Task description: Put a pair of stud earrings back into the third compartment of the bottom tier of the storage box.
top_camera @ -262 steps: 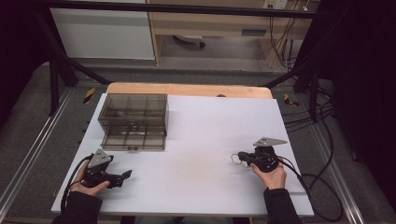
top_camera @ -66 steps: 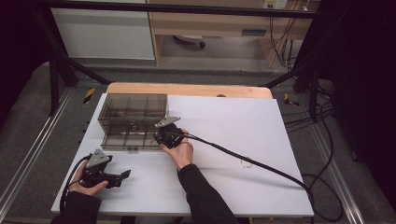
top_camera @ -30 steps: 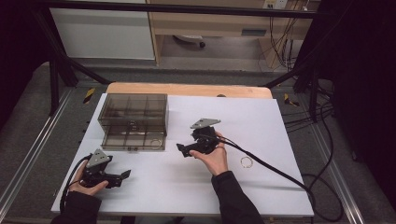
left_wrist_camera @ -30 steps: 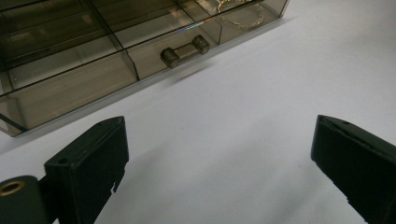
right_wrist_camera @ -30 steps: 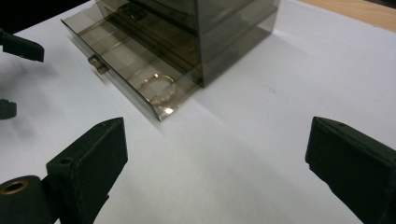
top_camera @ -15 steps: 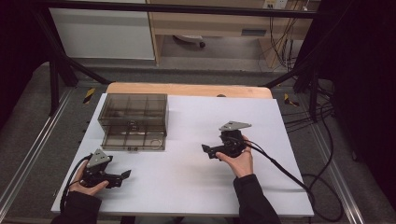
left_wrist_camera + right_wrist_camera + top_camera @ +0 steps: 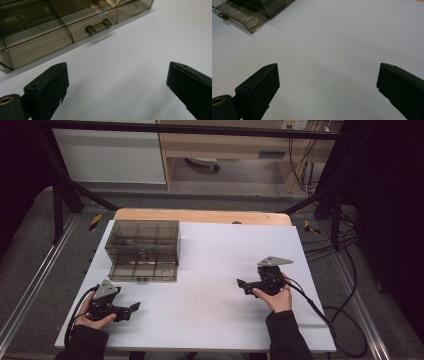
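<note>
Bracelet (image 7: 252, 21) in drawer (image 7: 239, 15), right gripper (image 7: 327, 87) agape

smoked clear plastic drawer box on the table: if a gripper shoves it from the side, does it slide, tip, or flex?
The smoked clear plastic drawer box sits low and wide on the white tabletop, so it would probably slide, not tip. Its thin see-through walls suggest little weight. The open bottom drawer may shift, jostling the thin chain bracelet.

Evenly lit from above, bright on the white worktop (image 7: 210, 270), dark beyond its edges. Soft, faint shadows under the smoky box (image 7: 37, 30). Slight glint on its front. Close black jaws blurred, slightly soft overall.
</note>
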The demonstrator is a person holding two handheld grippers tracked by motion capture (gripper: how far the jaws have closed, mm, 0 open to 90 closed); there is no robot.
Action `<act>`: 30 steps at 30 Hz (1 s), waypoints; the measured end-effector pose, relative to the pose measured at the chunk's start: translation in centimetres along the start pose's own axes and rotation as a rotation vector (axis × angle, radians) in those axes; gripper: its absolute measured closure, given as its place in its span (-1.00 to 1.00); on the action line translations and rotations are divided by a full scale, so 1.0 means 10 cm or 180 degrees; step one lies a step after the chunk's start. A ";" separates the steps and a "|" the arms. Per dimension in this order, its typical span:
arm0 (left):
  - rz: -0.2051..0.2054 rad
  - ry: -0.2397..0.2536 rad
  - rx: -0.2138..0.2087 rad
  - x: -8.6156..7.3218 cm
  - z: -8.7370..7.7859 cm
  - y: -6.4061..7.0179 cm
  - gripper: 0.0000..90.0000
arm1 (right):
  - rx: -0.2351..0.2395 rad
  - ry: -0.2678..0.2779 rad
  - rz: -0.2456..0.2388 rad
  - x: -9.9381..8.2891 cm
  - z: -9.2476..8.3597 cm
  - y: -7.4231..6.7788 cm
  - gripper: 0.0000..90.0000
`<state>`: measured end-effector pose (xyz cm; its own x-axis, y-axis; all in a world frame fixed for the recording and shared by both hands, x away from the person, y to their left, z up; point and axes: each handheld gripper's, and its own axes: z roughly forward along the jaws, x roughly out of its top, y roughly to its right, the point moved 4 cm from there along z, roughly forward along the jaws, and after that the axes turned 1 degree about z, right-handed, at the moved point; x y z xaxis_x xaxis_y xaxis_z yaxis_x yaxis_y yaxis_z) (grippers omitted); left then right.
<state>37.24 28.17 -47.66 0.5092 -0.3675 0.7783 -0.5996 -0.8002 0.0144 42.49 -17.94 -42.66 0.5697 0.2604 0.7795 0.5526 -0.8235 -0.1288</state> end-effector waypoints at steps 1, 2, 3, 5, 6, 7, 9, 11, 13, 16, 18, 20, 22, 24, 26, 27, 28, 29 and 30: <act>-0.0001 -0.0002 -0.0001 0.00 0.00 0.00 -0.91 | -0.0016 -0.0017 0.0007 -0.02 -0.01 0.02 -0.89; -0.0003 -0.0003 -0.0001 0.00 0.00 0.00 -0.91 | -0.0028 -0.0019 0.0019 -0.05 -0.03 0.04 -0.89; -0.0003 -0.0004 -0.0002 0.00 0.00 0.00 -0.91 | -0.0025 -0.0021 0.0024 -0.07 -0.04 0.06 -0.89; -0.0003 0.0001 0.0000 0.00 0.00 0.00 -0.91 | -0.0046 -0.0040 0.0041 -0.11 -0.06 0.10 -0.89; -0.0005 0.0002 0.0000 0.00 0.00 0.00 -0.91 | -0.0059 -0.0054 0.0048 -0.14 -0.08 0.12 -0.88; -0.0006 0.0001 0.0000 0.00 0.00 0.00 -0.91 | -0.0068 -0.0064 0.0057 -0.16 -0.09 0.14 -0.88; -0.0006 0.0000 0.0000 0.00 0.00 0.00 -0.91 | -0.0076 -0.0076 0.0082 -0.20 -0.11 0.17 -0.88; -0.0005 0.0000 -0.0001 0.00 0.00 0.00 -0.91 | -0.0094 -0.0077 0.0102 -0.25 -0.14 0.21 -0.86; -0.0005 0.0000 -0.0001 0.00 0.00 0.00 -0.91 | -0.0095 -0.0086 0.0145 -0.30 -0.16 0.25 -0.84; -0.0005 -0.0002 0.0001 0.00 0.00 0.00 -0.91 | -0.0121 -0.0098 0.0158 -0.37 -0.19 0.31 -0.80; -0.0001 -0.0005 0.0002 0.00 0.00 0.00 -0.91 | -0.0150 -0.0126 0.0186 -0.40 -0.21 0.35 -0.78; 0.0004 -0.0001 0.0003 0.00 0.00 0.00 -0.91 | -0.0157 -0.0115 0.0195 -0.43 -0.22 0.39 -0.73; 0.0002 0.0000 0.0002 0.00 0.00 0.00 -0.91 | -0.0157 -0.0133 0.0218 -0.46 -0.22 0.42 -0.70; -0.0001 -0.0006 0.0003 0.00 0.00 0.00 -0.91 | -0.0170 -0.0185 0.0208 -0.50 -0.22 0.44 -0.64; -0.0006 -0.0003 0.0000 0.00 0.00 -0.01 -0.91 | -0.0175 -0.0220 0.0195 -0.53 -0.21 0.48 -0.55; -0.0007 -0.0002 0.0001 0.00 0.00 -0.01 -0.91 | -0.0185 -0.0217 0.0214 -0.54 -0.20 0.49 -0.50; -0.0009 -0.0001 0.0001 0.00 0.00 -0.01 -0.91 | -0.0191 -0.0239 0.0206 -0.55 -0.21 0.50 -0.44; -0.0008 -0.0001 0.0001 0.00 0.00 -0.01 -0.91 | -0.0192 -0.0240 0.0199 -0.56 -0.20 0.51 -0.39; -0.0005 -0.0003 0.0002 0.00 0.00 0.00 -0.91 | -0.0191 -0.0251 0.0187 -0.57 -0.20 0.52 -0.34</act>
<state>37.27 28.21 -47.68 0.5107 -0.3665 0.7777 -0.5982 -0.8012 0.0153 40.88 -24.69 -46.49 0.6475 0.2476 0.7208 0.4806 -0.8666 -0.1341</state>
